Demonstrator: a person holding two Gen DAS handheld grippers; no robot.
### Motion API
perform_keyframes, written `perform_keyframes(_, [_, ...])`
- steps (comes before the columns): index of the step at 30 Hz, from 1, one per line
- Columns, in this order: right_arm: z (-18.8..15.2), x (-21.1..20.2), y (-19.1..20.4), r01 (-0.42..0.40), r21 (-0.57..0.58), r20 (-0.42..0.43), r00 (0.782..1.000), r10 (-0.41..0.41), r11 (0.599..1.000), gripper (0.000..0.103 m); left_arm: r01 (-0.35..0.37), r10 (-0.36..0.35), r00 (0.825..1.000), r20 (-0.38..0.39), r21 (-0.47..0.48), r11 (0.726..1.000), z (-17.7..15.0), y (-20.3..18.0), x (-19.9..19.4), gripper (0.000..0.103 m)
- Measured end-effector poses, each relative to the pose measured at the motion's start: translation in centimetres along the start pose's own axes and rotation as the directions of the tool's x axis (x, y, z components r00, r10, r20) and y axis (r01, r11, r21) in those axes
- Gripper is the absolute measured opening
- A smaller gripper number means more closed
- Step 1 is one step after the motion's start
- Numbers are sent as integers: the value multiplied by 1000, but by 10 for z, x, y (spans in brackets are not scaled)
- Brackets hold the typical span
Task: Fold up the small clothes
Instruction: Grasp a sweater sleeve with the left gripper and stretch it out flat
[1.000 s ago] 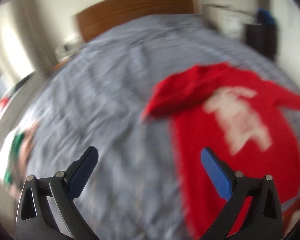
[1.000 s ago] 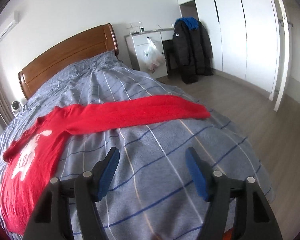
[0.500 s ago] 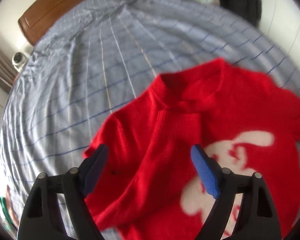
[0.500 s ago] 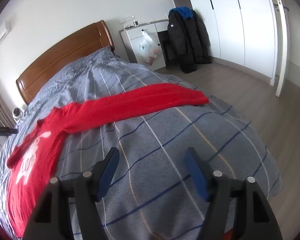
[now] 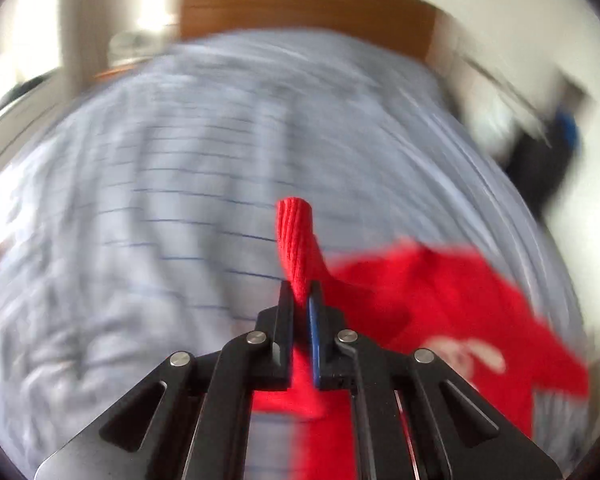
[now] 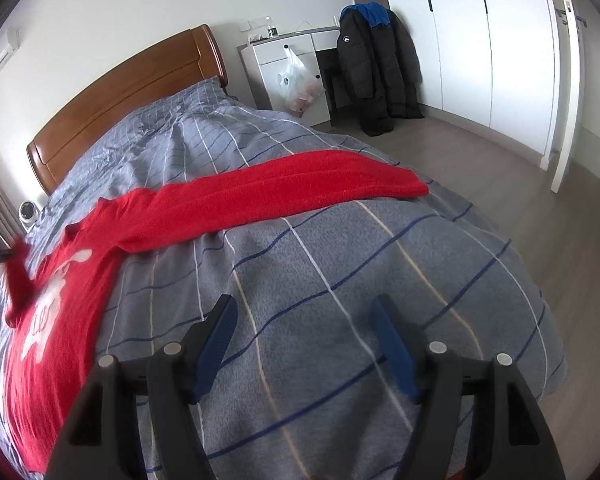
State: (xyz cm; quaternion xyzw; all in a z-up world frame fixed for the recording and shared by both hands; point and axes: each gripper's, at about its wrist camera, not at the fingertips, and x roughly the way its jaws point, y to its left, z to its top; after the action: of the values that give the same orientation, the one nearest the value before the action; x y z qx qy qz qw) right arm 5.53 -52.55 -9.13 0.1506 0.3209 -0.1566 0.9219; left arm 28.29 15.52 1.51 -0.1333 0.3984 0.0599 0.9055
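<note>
The red sweater lies face up on the bed, its body towards the side of the bed away from the wardrobe, with the white print showing, and one long sleeve stretched flat across the striped cover towards the wardrobe-side edge. The left tool has just been closing and now pinches the ribbed cuff of the other sleeve, which stands up between its pads; the right wrist view shows that cuff lifted off the sweater's body at the far edge of the bed. The right tool hangs with its jaws wide and nothing between them, above bare cover near the foot of the bed, well apart from the outstretched sleeve. The step in hand looks like folding the held sleeve across the chest. To do it well, the left tool should carry the cuff low and level over the print, so the sleeve creases at the shoulder seam rather than bunching, and lay it down flat before letting go. The knit is soft and stretchy, so a hard pull would likely drag the whole body askew. The right tool could hold down the sweater's body near the shoulder, then take the long sleeve by its cuff for the matching fold.
</note>
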Motion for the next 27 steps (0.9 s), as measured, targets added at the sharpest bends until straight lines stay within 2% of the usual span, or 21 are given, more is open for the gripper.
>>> perform_keyframes(2, [0, 0, -1, -3, 5, 0, 1000, 3, 1000, 69, -136, 141, 990, 32, -122, 983, 0, 56, -17, 7])
perform_keyframes(3, [0, 0, 0, -1, 3, 0, 1000, 1, 1000, 69, -213, 222, 975, 30, -185, 959, -4, 86, -23, 8])
perform_keyframes(4, [0, 0, -1, 0, 3, 0, 1000, 0, 1000, 69, -282, 293, 956, 11, -239, 929, -11, 114, -25, 13])
perform_keyframes(5, [-1, 0, -1, 1, 1, 1, 1000, -1, 1000, 69, -335, 345, 938, -12, -278, 900, -20, 138, -25, 26])
perform_keyframes(6, [-1, -1, -1, 3, -1, 1, 1000, -3, 1000, 69, -376, 386, 922, -32, -309, 873, -31, 161, -25, 35])
perform_keyframes(7, [-1, -1, 0, 4, -3, 2, 1000, -4, 1000, 69, -405, 414, 909, -48, -339, 849, -43, 184, -26, 50])
perform_keyframes(8, [-1, -1, 0, 5, -4, 2, 1000, -5, 1000, 69, -422, 430, 900, -66, -370, 828, -58, 204, -27, 57])
perform_keyframes(10, [-1, -2, 1, 9, -8, 4, 1000, -9, 1000, 69, -396, 399, 913, -84, -412, 820, -81, 228, -28, 58])
perform_keyframes(13, [-2, -3, 4, 20, -24, 7, 1000, -19, 1000, 69, -293, 286, 954, -89, -471, 832, -106, 258, -21, 68])
perform_keyframes(14, [-3, -3, 6, 25, -32, 7, 1000, -25, 999, 69, -269, 257, 962, -93, -486, 831, -112, 265, -19, 70])
perform_keyframes(16, [-4, -2, 10, 36, -47, 6, 999, -36, 998, 69, -229, 206, 973, -101, -486, 843, -111, 269, -5, 70])
perform_keyframes(19, [-5, -1, 16, 55, -71, 4, 999, -54, 996, 69, -192, 150, 980, -130, -435, 879, -107, 260, 16, 71])
perform_keyframes(22, [-7, 0, 20, 68, -90, 4, 998, -68, 994, 69, -194, 139, 977, -160, -409, 892, -98, 250, 45, 68])
perform_keyframes(24, [-8, -1, 23, 76, -105, 5, 997, -76, 992, 69, -186, 135, 979, -150, -416, 890, -97, 242, 53, 25])
perform_keyframes(25, [-9, -1, 25, 80, -112, 5, 997, -80, 991, 69, -180, 124, 979, -159, -408, 895, -97, 238, 55, 8])
perform_keyframes(26, [-9, -2, 25, 82, -116, 6, 997, -82, 990, 69, -199, 146, 976, -160, -389, 899, -97, 233, 52, 7])
perform_keyframes(27, [-10, -2, 27, 84, -120, 7, 996, -84, 989, 69, -241, 202, 969, -142, -364, 900, -95, 229, 43, 7])
